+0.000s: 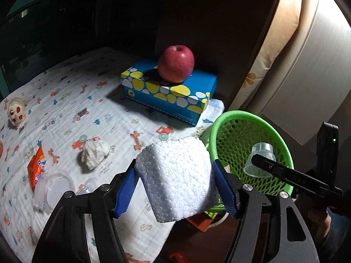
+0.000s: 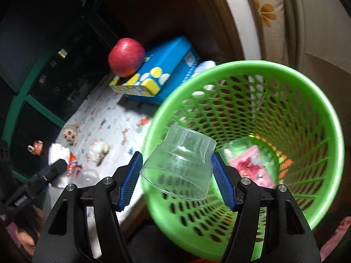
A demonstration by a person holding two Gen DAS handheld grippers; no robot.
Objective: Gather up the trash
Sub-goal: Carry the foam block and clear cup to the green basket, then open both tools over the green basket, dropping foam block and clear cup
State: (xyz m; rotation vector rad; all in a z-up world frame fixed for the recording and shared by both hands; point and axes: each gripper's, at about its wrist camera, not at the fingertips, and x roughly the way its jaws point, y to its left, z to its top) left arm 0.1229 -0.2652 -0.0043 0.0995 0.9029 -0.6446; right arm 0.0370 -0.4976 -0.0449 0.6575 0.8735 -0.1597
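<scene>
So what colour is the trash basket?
Bright green, with a mesh of holes; it shows best in the right wrist view.

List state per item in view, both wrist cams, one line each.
left gripper: shut on styrofoam block, held clear of the cloth
right gripper: shut on clear plastic cup, tilted, over the basket mouth
green mesh basket: already holds a pink wrapper
apple: resting on tissue box
crumpled tissue: lying on cloth
orange wrapper: lying on cloth
</scene>
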